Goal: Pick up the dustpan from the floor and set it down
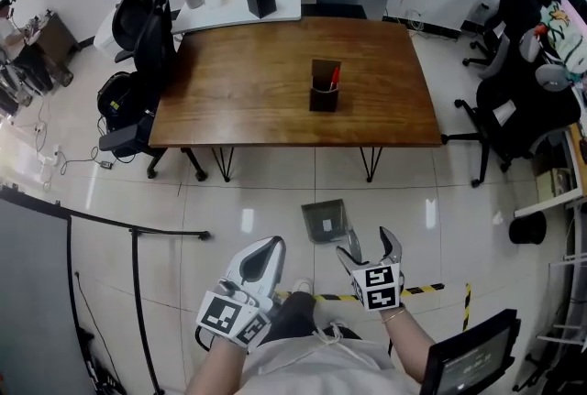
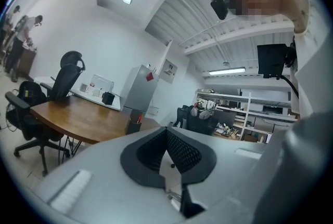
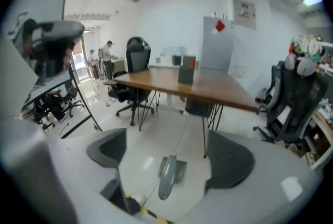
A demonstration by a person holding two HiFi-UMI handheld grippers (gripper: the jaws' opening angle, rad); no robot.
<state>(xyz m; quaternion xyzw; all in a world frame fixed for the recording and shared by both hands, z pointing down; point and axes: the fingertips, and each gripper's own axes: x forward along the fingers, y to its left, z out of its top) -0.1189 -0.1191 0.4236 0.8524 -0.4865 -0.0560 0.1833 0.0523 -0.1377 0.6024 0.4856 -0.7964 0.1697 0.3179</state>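
The grey dustpan (image 1: pixel 326 221) lies flat on the tiled floor in front of the wooden table, its handle pointing toward me. In the right gripper view the dustpan (image 3: pixel 169 175) shows on the floor well below and between the jaws, with nothing touching it. My right gripper (image 1: pixel 370 245) hovers just near of the dustpan with its jaws spread wide and empty (image 3: pixel 169 151). My left gripper (image 1: pixel 268 246) is held to the left of the dustpan, pointing level across the room. Its pads meet with nothing between them (image 2: pixel 167 132).
A wooden table (image 1: pixel 293 123) with a black pen holder (image 1: pixel 324 95) stands beyond the dustpan. Office chairs sit at the left (image 1: pixel 138 27) and right (image 1: pixel 518 104). A black rail stand (image 1: pixel 138 233) is at the left. Yellow-black tape (image 1: pixel 422 290) crosses the floor by my feet.
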